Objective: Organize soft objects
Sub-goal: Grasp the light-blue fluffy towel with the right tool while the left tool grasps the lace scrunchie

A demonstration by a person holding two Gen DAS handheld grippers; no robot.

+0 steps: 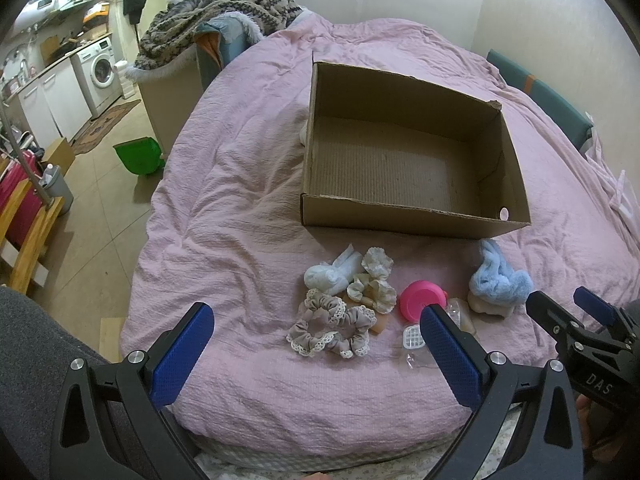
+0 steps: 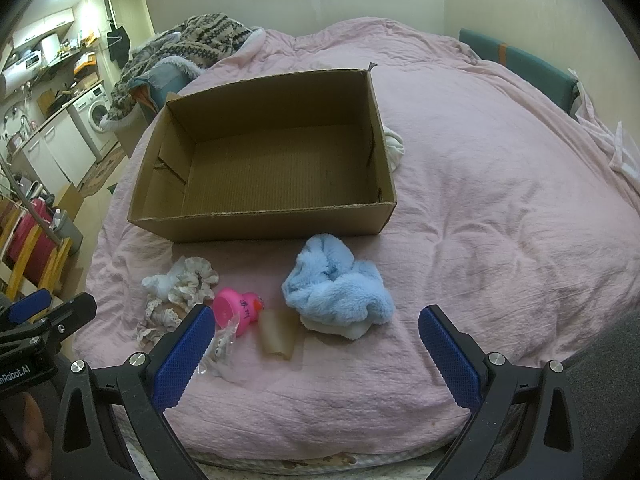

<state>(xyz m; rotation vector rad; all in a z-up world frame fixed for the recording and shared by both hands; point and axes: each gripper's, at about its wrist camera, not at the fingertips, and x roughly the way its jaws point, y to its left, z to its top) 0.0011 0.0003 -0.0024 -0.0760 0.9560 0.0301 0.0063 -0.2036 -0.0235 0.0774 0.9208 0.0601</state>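
Note:
An empty cardboard box (image 1: 400,208) (image 2: 256,224) stands open on the pink bed cover. In front of it lie grey lace-edged scrunchies (image 1: 332,328) (image 2: 160,320), a cream scrunchie (image 1: 372,284) (image 2: 196,276), a pale blue soft piece (image 1: 332,274) (image 2: 158,282), a fluffy blue cloth (image 1: 500,280) (image 2: 336,284) over a white one, a pink plastic cup (image 1: 418,300) (image 2: 238,308) and a clear beige piece (image 2: 278,334). My left gripper (image 1: 316,354) is open, just short of the scrunchies. My right gripper (image 2: 316,354) is open, just short of the blue cloth.
A white cloth (image 2: 394,146) lies behind the box. A patterned blanket heap (image 1: 224,12) sits at the bed's far left corner. A green dustpan (image 1: 140,156) and wooden rack (image 1: 28,236) stand on the floor left. Small clear plastic bits (image 1: 414,338) lie by the cup.

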